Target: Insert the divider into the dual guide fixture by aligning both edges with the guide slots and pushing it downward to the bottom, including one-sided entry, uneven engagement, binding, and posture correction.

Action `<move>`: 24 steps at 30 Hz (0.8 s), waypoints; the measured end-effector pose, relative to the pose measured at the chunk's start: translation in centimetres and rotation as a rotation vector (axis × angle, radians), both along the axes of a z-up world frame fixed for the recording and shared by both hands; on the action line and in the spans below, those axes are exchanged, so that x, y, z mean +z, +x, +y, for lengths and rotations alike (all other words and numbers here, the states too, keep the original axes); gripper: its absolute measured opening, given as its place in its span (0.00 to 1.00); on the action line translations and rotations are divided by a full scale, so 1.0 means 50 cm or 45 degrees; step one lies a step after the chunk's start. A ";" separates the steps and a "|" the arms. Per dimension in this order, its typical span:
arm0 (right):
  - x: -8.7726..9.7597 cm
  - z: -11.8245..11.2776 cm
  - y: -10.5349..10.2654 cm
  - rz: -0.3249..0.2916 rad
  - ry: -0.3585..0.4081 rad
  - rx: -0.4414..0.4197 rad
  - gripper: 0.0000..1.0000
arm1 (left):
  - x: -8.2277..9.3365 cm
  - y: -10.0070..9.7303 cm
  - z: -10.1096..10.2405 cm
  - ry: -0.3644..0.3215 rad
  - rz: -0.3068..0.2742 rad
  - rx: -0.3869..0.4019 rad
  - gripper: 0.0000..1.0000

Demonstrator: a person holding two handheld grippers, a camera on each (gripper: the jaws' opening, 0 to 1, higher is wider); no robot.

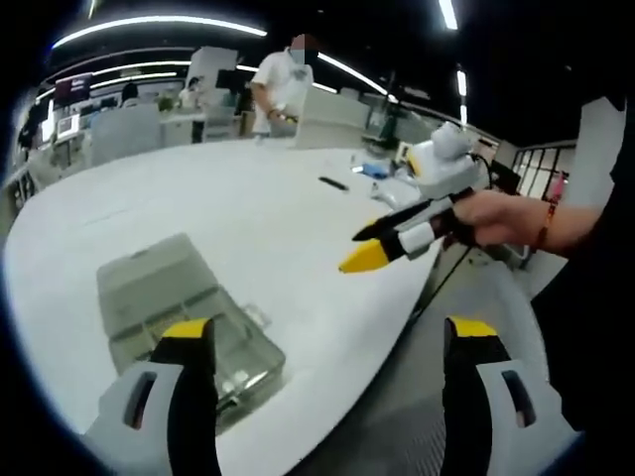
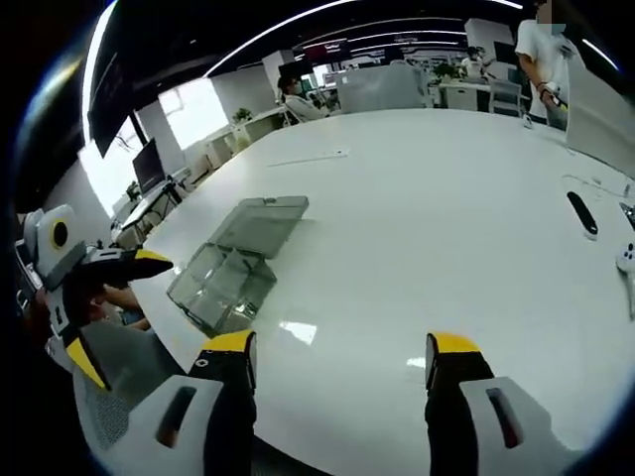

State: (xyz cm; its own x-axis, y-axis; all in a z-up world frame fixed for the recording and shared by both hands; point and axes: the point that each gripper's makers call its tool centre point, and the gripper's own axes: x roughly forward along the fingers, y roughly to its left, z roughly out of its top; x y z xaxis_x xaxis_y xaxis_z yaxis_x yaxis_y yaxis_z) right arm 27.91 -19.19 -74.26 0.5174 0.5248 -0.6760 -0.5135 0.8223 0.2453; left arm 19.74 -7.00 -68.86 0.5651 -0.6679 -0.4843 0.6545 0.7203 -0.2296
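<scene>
A clear plastic fixture box [image 1: 184,317] with its lid folded open lies on the white table [image 1: 248,208] near the edge. In the right gripper view the box [image 2: 228,273] sits left of centre, lid [image 2: 263,223] flat behind it. Whether a divider stands inside cannot be told through the clear walls. My left gripper [image 1: 329,342] is open and holds nothing, its left finger over the box's near corner. My right gripper [image 2: 342,357] is open over bare table, right of the box. A hand holds the right gripper [image 1: 397,238] above the table edge. The left gripper [image 2: 94,283] hovers off the table's left edge.
A person [image 1: 283,84] stands at the table's far side, also the person [image 2: 546,59] at top right. A black bar [image 2: 582,213] and a white object [image 2: 627,258] lie at the right. A thin strip [image 2: 308,157] lies beyond the box. Office desks ring the room.
</scene>
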 end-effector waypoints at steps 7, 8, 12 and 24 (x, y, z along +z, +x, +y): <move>-0.011 -0.020 0.007 0.010 -0.001 -0.027 0.66 | -0.011 -0.002 -0.003 0.055 0.001 -0.010 0.94; -0.013 -0.023 0.008 0.011 -0.003 -0.033 0.66 | -0.011 -0.001 -0.003 0.051 0.002 -0.008 0.94; -0.027 -0.034 0.011 0.039 -0.021 -0.045 0.66 | -0.005 0.003 -0.007 0.039 -0.006 -0.005 0.95; -0.049 -0.059 0.037 0.063 -0.080 -0.095 0.63 | -0.010 0.003 0.002 0.040 0.014 0.015 0.96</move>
State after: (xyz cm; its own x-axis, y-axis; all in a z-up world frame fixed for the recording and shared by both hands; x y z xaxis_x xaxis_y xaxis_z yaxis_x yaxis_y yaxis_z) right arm 29.76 -22.16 -76.73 0.5187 0.4414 -0.7322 -0.4384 0.8726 0.2154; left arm 19.88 -6.91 -69.36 0.5674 -0.6456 -0.5112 0.6437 0.7348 -0.2135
